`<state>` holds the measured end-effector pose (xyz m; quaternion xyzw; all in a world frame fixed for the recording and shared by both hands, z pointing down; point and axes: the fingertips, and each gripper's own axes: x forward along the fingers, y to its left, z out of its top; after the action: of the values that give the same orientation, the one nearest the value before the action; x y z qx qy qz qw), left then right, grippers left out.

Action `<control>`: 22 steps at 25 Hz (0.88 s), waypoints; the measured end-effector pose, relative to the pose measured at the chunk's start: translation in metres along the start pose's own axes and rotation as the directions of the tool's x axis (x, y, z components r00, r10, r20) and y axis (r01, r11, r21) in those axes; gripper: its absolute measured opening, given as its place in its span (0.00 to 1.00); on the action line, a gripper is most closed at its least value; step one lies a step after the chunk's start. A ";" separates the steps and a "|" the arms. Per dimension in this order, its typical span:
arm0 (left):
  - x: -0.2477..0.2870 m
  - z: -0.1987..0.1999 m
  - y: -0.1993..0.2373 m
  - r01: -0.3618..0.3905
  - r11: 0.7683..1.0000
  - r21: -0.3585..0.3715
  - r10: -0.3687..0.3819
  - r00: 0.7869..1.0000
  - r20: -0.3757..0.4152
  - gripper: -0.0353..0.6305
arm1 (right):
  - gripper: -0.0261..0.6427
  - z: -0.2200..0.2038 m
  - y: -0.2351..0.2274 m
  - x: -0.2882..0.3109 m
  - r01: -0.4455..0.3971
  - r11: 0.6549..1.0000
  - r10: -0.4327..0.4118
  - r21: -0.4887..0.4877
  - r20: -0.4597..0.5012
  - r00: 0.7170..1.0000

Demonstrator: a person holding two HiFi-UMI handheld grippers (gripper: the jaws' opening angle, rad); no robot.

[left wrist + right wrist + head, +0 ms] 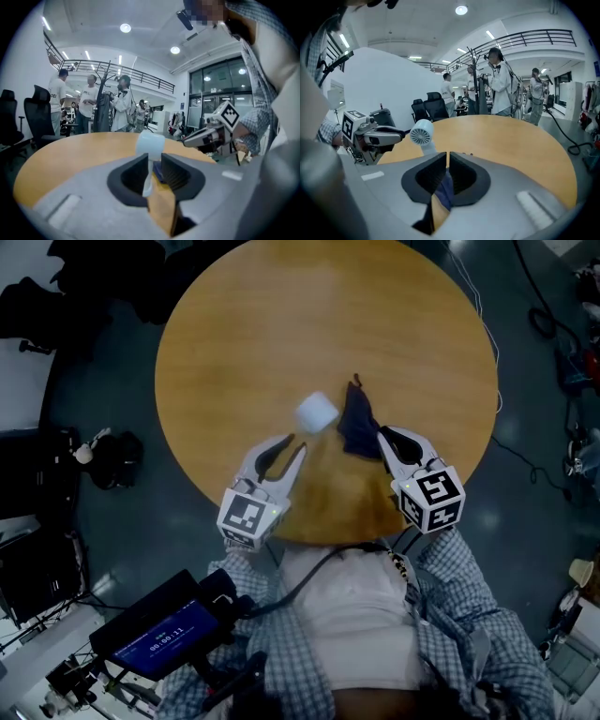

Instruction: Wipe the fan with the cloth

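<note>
Round wooden table [281,315], person at the near edge with a gripper in each hand. Left gripper [294,444] [153,159]: jaws pinch the white handle of a small handheld fan [317,412] [150,143], with the fan head upright just past the jaw tips. Right gripper [384,437] [447,157]: jaws almost together, clamped on a dark blue cloth [358,423] [444,190], which bunches out beyond the tips. Over the near middle of the table, the fan is on the left and the cloth just beside it on the right; I can't tell if they touch, or if either rests on the tabletop. In the right gripper view the fan's grille [422,132] faces the camera. Device with a lit screen [164,634] near left, off the table. Standing people [499,79] and office chairs [40,117] beyond the far side.
</note>
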<state>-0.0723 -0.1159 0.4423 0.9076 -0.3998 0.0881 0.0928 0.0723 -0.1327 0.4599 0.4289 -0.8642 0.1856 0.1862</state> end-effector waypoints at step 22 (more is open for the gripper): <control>0.009 0.024 -0.005 -0.006 0.997 -0.073 0.009 0.999 0.042 0.05 | 0.04 0.021 0.004 0.000 -0.041 0.999 0.044 -0.029 0.134 0.990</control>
<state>-0.0605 -0.1251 0.4203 0.9037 -0.4082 0.0548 0.1170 0.0656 -0.1410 0.4412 0.4196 -0.8861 0.1487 0.1290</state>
